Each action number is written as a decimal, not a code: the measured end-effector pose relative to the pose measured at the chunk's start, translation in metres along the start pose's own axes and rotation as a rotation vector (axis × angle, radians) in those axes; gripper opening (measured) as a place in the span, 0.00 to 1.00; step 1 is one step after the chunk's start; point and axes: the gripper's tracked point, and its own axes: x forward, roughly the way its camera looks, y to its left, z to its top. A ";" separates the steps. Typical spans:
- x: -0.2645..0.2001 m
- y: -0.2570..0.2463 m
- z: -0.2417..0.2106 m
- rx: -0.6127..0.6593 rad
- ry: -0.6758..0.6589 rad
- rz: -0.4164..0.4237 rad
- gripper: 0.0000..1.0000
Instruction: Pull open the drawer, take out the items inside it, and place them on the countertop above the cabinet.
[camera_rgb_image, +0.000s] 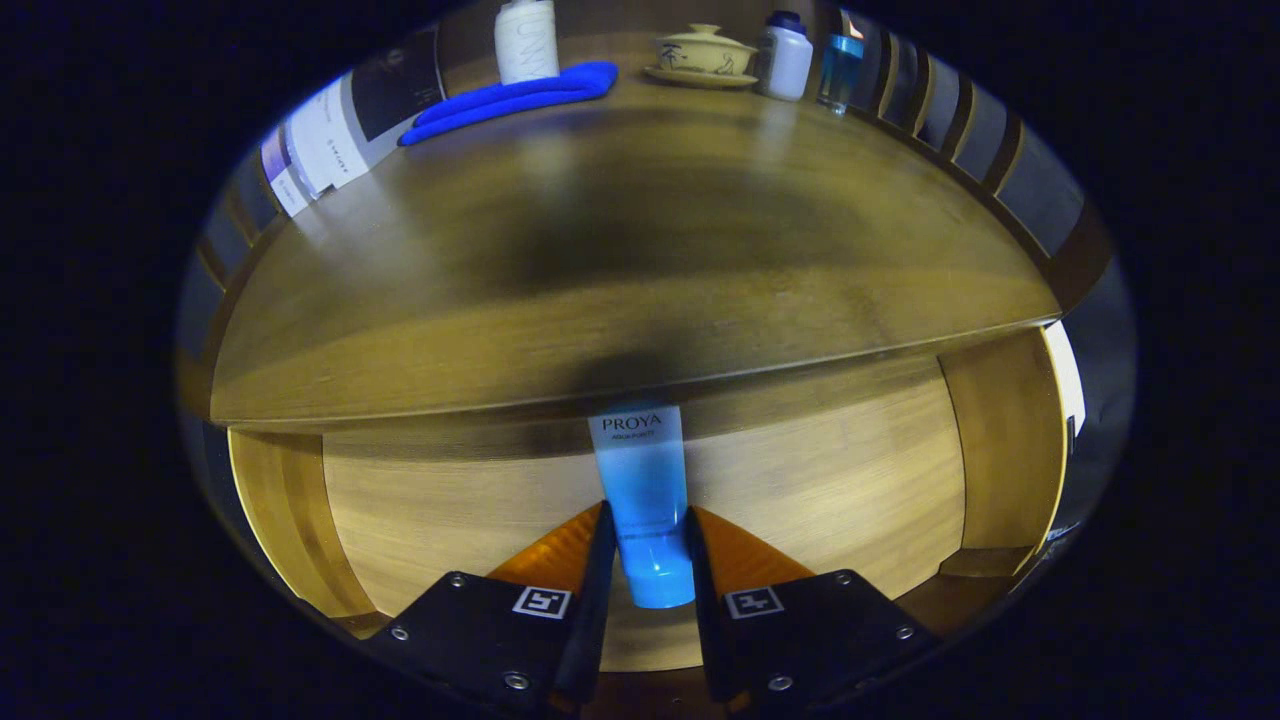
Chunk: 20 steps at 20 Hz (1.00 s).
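Blue tube (645, 490) held cap-down between the fingers of the tool (650, 535), which is clenched on its lower body above the open drawer (820, 500), below the table (640, 270); likely light, soft-walled and slick, best gripped near the stiffer cap.

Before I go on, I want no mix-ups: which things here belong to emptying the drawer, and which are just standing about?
Part of the job:
- blue tube, gripped between the tool's fingers
- open drawer
- countertop, where it goes

Just standing about, at the countertop's far end:
- blue cloth
- white bottle
- lidded cup on a saucer
- capped white bottle
- clear blue bottle
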 end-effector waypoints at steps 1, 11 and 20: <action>-0.006 -0.001 0.002 -0.010 -0.011 -0.009 0.42; -0.072 -0.004 -0.007 -0.157 -0.115 -0.079 0.41; -0.140 -0.017 -0.021 -0.234 -0.242 -0.137 0.41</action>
